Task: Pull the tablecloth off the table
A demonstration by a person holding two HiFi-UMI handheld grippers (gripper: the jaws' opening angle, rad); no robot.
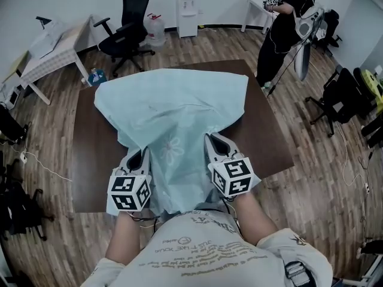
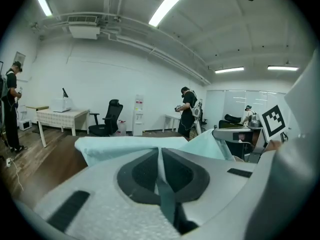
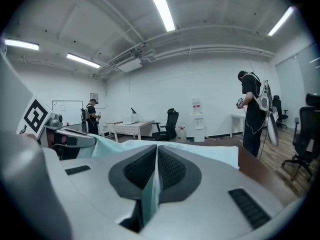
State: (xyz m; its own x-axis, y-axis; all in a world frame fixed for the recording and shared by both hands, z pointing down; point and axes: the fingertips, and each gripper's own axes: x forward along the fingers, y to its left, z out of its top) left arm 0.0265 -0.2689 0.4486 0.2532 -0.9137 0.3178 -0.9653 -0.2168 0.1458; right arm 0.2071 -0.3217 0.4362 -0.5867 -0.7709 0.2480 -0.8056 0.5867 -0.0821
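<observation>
A pale blue tablecloth (image 1: 173, 109) lies bunched over the middle of a dark brown table (image 1: 90, 142), its near part lifted toward me. My left gripper (image 1: 143, 153) is shut on the cloth's near left edge, and my right gripper (image 1: 210, 137) is shut on its near right edge. In the left gripper view a thin strip of the tablecloth (image 2: 165, 196) is pinched between the closed jaws, with the rest spread beyond. The right gripper view shows the tablecloth (image 3: 150, 191) clamped the same way.
A person (image 1: 286, 23) stands past the table's far right corner. A black office chair (image 1: 127, 31) and a water dispenser (image 1: 187, 8) are behind the table. A white table (image 1: 51, 49) stands at the far left, more chairs (image 1: 341, 94) at the right.
</observation>
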